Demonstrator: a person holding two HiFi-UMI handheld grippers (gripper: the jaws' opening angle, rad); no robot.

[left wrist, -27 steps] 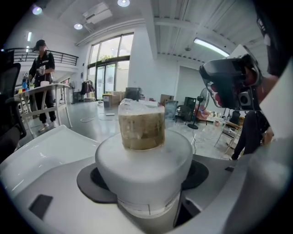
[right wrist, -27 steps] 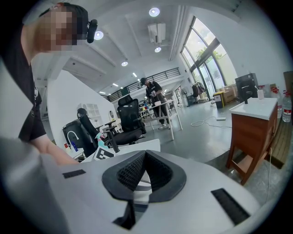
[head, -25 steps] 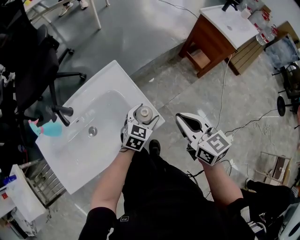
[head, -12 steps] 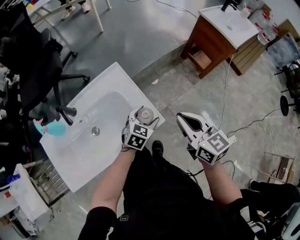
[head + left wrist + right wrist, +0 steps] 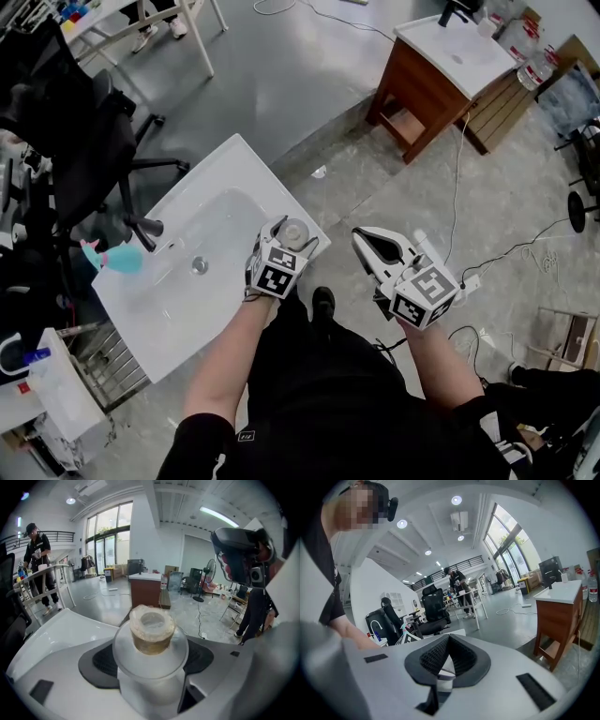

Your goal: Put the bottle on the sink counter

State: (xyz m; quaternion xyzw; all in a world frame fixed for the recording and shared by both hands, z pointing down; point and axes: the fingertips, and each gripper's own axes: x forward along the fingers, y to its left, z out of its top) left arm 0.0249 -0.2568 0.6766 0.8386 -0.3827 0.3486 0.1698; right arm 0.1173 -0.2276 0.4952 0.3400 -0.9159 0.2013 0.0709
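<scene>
My left gripper (image 5: 286, 238) is shut on a clear bottle (image 5: 293, 230) with a pale round cap, held upright over the near right corner of the white sink counter (image 5: 246, 167). Whether the bottle touches the counter cannot be told. In the left gripper view the bottle (image 5: 151, 632) fills the space between the black pads (image 5: 101, 660), with the gripper (image 5: 151, 660) closed round its shoulder. My right gripper (image 5: 380, 247) hangs over the floor right of the sink, shut and empty. The right gripper view shows that gripper (image 5: 449, 639) with its pads meeting at the tip.
A black faucet (image 5: 145, 228) and a teal spray bottle (image 5: 120, 258) stand at the sink's left side. A black office chair (image 5: 89, 141) is behind them. A wooden vanity (image 5: 436, 75) stands far right, and a cable (image 5: 457, 178) trails on the floor. A person (image 5: 37, 550) stands far off.
The head camera has shifted a little, so the sink sits higher in view. Both grippers keep nearly the same places, and the left one still holds the bottle.
</scene>
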